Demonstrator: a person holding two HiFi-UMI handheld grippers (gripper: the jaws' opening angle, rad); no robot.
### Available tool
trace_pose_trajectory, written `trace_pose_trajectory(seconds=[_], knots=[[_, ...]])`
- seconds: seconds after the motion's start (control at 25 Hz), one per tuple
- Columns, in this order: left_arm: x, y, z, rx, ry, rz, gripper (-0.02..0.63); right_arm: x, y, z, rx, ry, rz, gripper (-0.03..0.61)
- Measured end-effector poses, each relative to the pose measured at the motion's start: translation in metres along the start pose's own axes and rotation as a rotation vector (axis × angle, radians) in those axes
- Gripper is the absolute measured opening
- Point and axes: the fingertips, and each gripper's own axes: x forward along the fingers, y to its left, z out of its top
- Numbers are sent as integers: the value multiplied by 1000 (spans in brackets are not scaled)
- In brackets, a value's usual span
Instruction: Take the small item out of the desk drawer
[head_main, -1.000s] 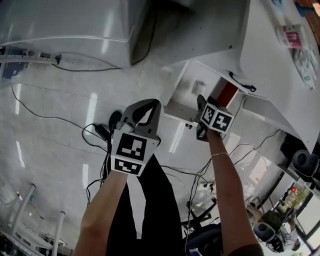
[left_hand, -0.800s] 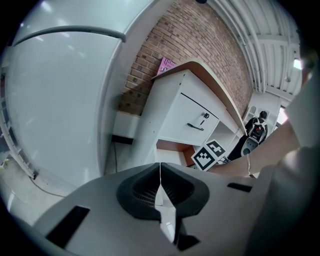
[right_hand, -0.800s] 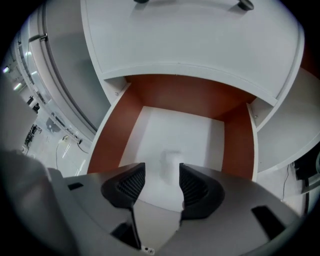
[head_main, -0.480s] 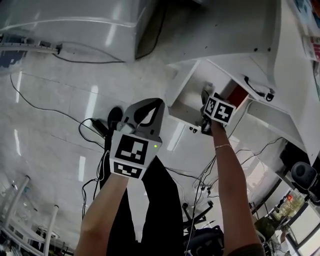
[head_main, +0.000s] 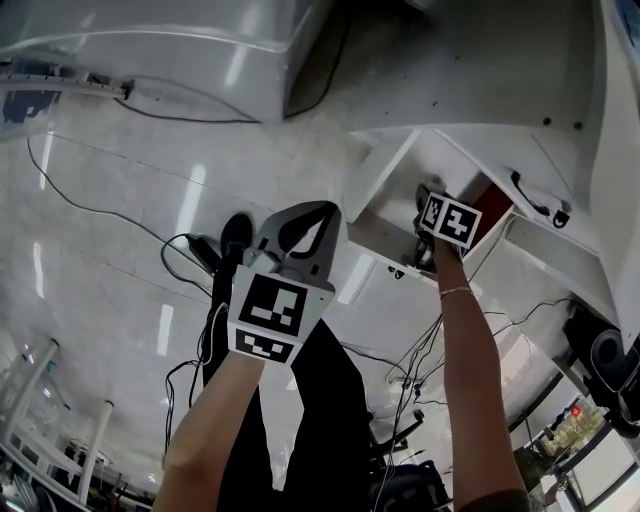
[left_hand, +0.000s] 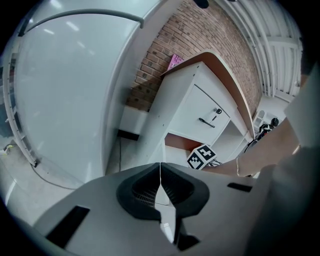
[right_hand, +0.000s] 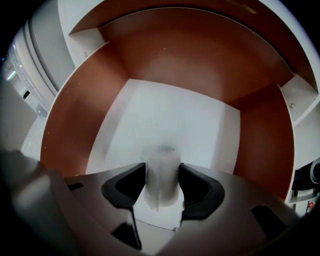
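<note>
Surrounding you: glossy pale floor tiles (head_main: 120, 230) that mirror long strips of light; a rough brick wall (left_hand: 170, 45) rises behind the furniture.
Tabletop: your white tabletop (head_main: 480, 80) is built of smooth flat panels, with a slim black handle (head_main: 535, 190) on one front.
Drawer: the drawer (head_main: 390, 225) stands open; it is boxy, with reddish-brown board walls and a matt white bottom.
Left tongs: your left tongs (left_hand: 160, 170) hang over the floor, well apart from the drawer, their dark ribbed pads together on nothing.
Right tongs: your right tongs (right_hand: 162, 175) point down into the drawer; the black pads stand apart and have just been closing a little.
Small item: the small item (right_hand: 161, 160) is pale, upright, roughly cylindrical and blurred; it stands on the drawer's white bottom between the right pads, close by both.
</note>
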Motion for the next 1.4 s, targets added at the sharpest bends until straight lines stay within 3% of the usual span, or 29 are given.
trace_pose_trajectory(seconds=[0.24,0.64,1.4], knots=[[0,6,1,-9,7,10,23,4,0,0,-46,25,-46,187],[-11,2,14,0,4,-14,23,-30,14,4,-88,-2,-29,181],[-58,-43,62,108,53,-96,23,-206,73,21,90,-248,188,181]])
